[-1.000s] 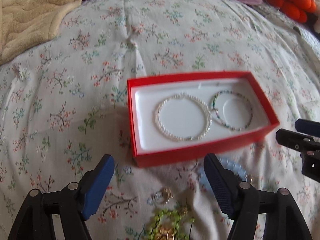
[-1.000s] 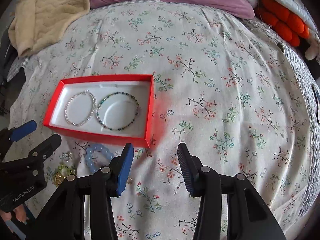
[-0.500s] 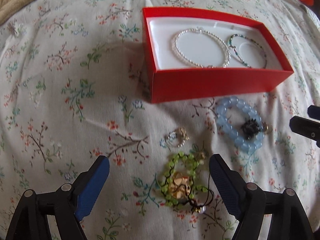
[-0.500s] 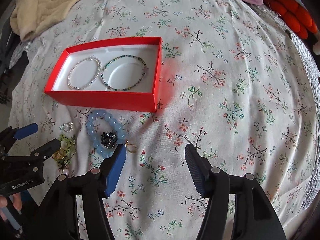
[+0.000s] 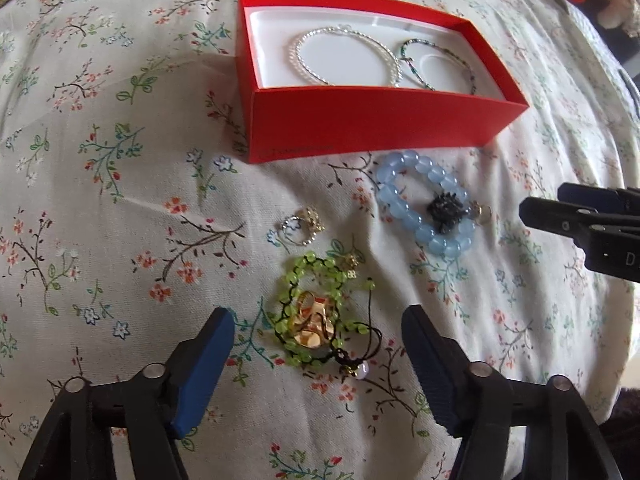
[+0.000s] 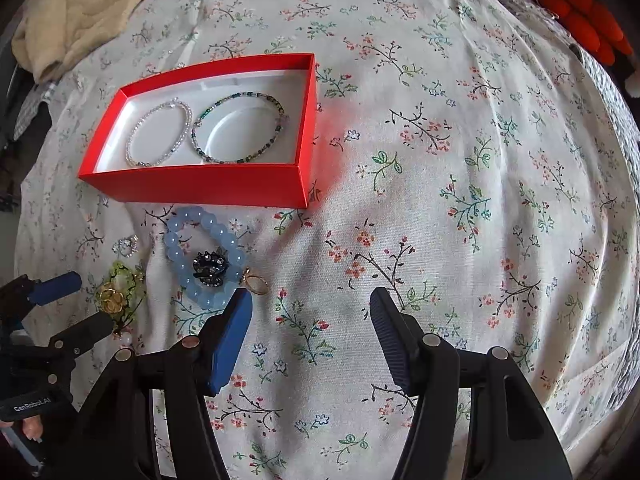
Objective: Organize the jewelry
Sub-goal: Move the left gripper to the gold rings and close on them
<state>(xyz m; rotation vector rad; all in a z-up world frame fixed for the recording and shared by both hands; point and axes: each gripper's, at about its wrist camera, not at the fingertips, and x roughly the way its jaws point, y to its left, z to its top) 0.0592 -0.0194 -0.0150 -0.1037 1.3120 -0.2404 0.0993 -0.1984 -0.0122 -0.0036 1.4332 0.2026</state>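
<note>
At the bottom of the left wrist view, left gripper [image 5: 318, 354] stood wide open, blue-padded jaws either side of the green bead bracelet [image 5: 316, 312], which lay just ahead between the tips, nothing gripped. Gold ring [image 5: 314, 326] sat tangled in the middle of that bracelet, black cord and a pale bead trailing toward lower right. Bracelet was a crumpled loop, no clear long axis, small glassy beads on knotted cord, likely snaggy. Left gripper was clearly the nearer one; judged next move a straight reach forward and pinch. Just above it, a small silver ring [image 5: 301, 227], thin and shiny. Right of centre, blue bead bracelet [image 5: 424, 208], chunky smooth translucent beads, with a dark spiky clip [image 5: 447, 211] resting on its loop. Upper centre, red box [image 5: 372, 122], rigid card, white liner, already holding a pearl-like bracelet [image 5: 344, 58] and a dark green bead bracelet [image 5: 438, 64], both flat round hoops. Everything rested on a floral bedsheet [image 5: 100, 200], soft, wrinkled. Right gripper [image 6: 311, 338] at bottom centre of its own view was also open and empty, blue bracelet to its upper left, a second gold ring [image 6: 256, 282] just beside its left pad.
</note>
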